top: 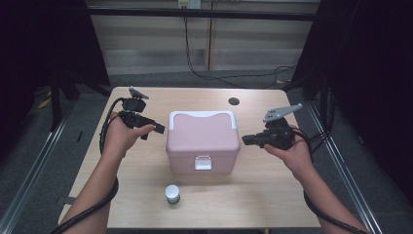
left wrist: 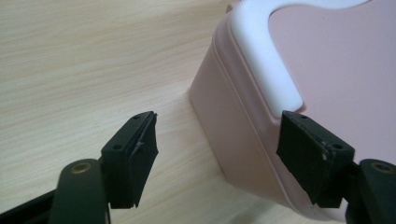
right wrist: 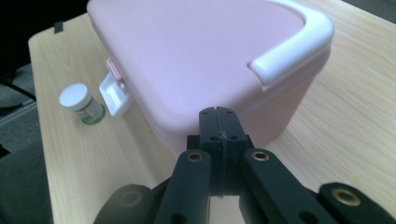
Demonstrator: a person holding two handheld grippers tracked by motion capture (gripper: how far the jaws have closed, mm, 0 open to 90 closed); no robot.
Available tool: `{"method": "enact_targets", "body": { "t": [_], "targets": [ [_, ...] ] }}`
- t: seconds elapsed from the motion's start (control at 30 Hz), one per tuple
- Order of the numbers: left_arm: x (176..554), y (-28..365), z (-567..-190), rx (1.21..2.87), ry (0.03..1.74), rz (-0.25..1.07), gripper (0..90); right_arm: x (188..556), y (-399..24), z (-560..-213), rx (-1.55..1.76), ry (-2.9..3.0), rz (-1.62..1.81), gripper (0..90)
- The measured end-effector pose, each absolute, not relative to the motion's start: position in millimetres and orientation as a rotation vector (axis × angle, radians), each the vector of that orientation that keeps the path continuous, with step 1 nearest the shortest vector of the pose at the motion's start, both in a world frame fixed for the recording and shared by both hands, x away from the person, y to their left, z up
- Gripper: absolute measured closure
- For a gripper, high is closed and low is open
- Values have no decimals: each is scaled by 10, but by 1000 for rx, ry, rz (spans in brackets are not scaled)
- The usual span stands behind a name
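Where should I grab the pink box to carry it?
Probably the white handle lying flat on the pink box lid. Come from above at the back edge and lift its bar; the box's smooth, wide sides look too broad for the jaws.

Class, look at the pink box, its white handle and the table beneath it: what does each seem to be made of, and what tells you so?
Pink box: probably moulded plastic, matt; rounded corners, even colour.
White handle: likely plastic too, smooth with a soft sheen.
Table: pale wood or wood-look laminate; fine straight grain lines, flat satin surface. Which of the two cannot be told.
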State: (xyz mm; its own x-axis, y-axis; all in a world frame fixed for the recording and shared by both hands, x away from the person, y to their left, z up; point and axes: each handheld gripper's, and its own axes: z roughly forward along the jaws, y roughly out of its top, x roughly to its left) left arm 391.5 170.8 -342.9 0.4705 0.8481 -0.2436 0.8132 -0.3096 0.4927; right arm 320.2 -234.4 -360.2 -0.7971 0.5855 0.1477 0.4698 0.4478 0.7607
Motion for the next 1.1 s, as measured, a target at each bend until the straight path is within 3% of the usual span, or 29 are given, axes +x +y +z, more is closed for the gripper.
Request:
{"method": "enact_targets", "body": {
  "t": [0.4,1.1],
  "targets": [
    [4058,1529,-3371,2138,1331,69,244,3341,-2085,-3558,933,2593,1254,900],
    [4249,1238,-3337,2133,1289,49,235,3386,-2035,-3557,960,2604,1250,900]
  ]
}}
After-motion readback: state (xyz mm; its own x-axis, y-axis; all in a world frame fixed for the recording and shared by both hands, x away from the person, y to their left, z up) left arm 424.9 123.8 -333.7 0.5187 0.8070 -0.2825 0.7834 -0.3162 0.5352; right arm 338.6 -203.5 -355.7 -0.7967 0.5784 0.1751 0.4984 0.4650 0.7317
